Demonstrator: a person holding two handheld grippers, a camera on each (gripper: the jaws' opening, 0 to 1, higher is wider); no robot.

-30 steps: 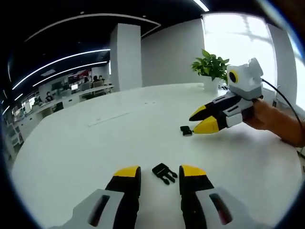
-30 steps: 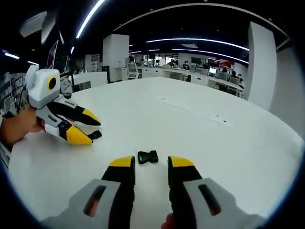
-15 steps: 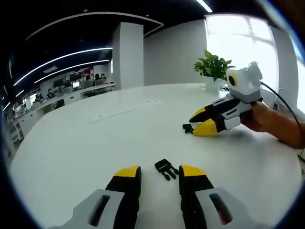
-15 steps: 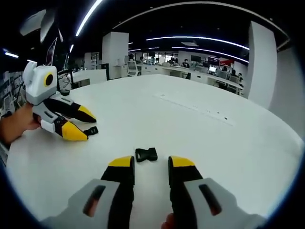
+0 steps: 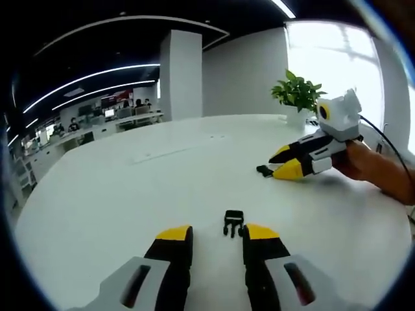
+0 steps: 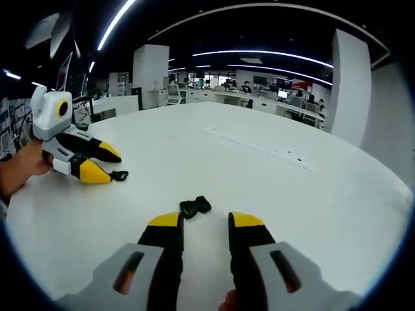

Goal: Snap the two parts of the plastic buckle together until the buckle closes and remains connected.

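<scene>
A: Item one, the pronged half (image 5: 233, 222). Where is it lying?

B: It is lying flat on the white counter (image 5: 117, 194), just ahead of the left gripper (image 5: 216, 234). It is sitting slightly toward the right-hand finger, close to that tip. Its long axis is running roughly along the fingers' own line, with the prongs pointing back at the camera.

A: And those fingers (image 5: 174, 234)?

B: They are standing apart with a wide gap and holding nothing. The gripper is hovering low and reaching forward over the counter.

A: Item two, the socket half (image 6: 194, 207).

B: In the right gripper view it is lying on the counter just beyond the right gripper (image 6: 206, 223), nearer the left-hand fingertip. Its long axis is running diagonally across the gap, rising toward the view's right.

A: State of the right fingers (image 6: 165, 220)?

B: They are also spread and holding nothing. In the left gripper view this gripper is angling down at the counter with its tips just beside the socket half.

A: Which gripper is nearer which part?

B: Each is facing its own half, and the two halves are lying well apart. Judging from this, each grasp is needing a short advance. The right one is probably needing a roll as well, to square up with the diagonal.
</scene>
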